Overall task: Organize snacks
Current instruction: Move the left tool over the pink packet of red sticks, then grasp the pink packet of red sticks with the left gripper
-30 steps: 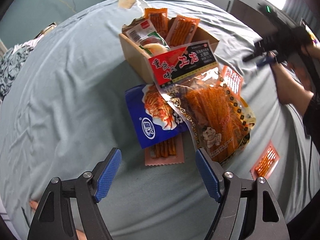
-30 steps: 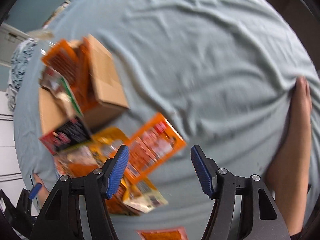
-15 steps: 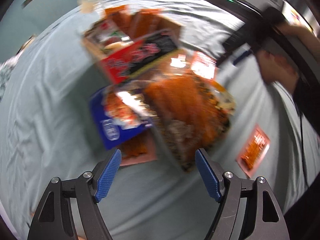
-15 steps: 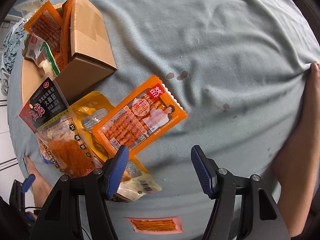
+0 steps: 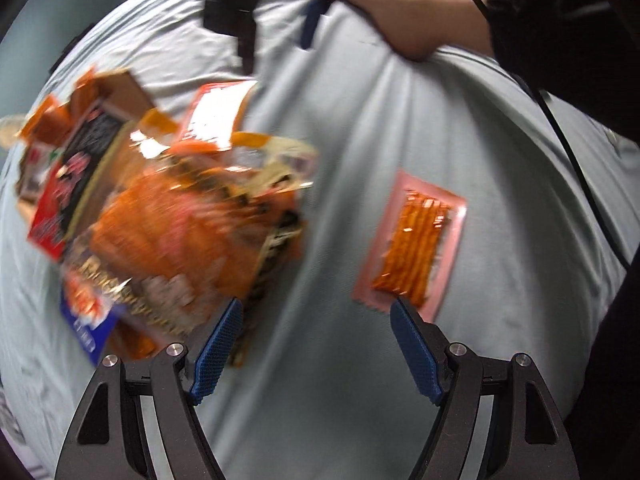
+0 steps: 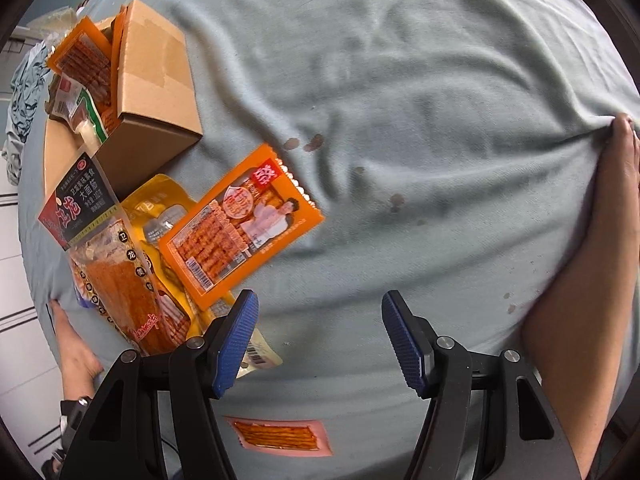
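Left wrist view: the scene has swung since a second ago; the heap of snack packets [image 5: 168,216], then straight ahead, now sits off to the left and blurred, and the small pink packet [image 5: 412,244] of orange sticks, earlier at the far right edge, now lies just ahead of the right-hand pad. Likely the next pick, so sorting is still at an early stage. Left tongs [image 5: 316,344] stand wide, nothing between the pads, nothing touched; bare sheet [image 5: 320,400] beneath. Right wrist view: sharper and closer than a second ago, otherwise little changed. Cardboard box [image 6: 156,80] upper left, part filled, packets standing in it; orange packet [image 6: 240,224] lies on the loose heap beside the box. The pink packet [image 6: 280,436] shows low between the arms. Right tongs [image 6: 318,336] moderately wide, empty, over plain sheet.
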The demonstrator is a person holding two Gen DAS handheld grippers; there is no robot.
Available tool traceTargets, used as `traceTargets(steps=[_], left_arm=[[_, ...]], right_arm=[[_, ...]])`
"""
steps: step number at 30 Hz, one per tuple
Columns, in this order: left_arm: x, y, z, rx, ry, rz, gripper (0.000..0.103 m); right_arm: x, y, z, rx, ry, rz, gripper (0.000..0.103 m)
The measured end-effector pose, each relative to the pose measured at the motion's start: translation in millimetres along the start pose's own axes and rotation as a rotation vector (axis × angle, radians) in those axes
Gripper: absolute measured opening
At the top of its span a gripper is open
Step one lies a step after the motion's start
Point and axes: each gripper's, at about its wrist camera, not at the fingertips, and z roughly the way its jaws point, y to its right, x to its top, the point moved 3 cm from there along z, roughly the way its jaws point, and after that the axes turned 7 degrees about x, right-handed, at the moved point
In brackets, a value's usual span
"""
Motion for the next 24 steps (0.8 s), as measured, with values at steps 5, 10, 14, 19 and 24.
traceTargets(steps=[5,10,14,19,24], left_arm=[[9.5,22.8,22.5,0.005,-0.052,0.074,0.077],[21.5,52.4,51.1,0.003,-0.112,0.139,0.077],[35.3,69.8,63.5,-0.009,-0.107,0.185,0.096],[50.4,75.4,79.8,-0.03,-0.141,0.136,0.103],[61.4,74.4,82.4,-0.029,-0.123,0.118,0.103]], right_arm=[[-3.2,6.4,-10.9,0.03,0.01,0.004,0.063],[-5.4,14.3,-15.9,0.034,0.013,0.006,0.063],[-6.4,21.1,-22.6,0.053,0.019,0.03,0.063],[-6.6,25.8,-25.9,0.066,0.025,0.041,0.063],[-7.6,29.9,-28.4,0.062,0.016,0.038,0.063]])
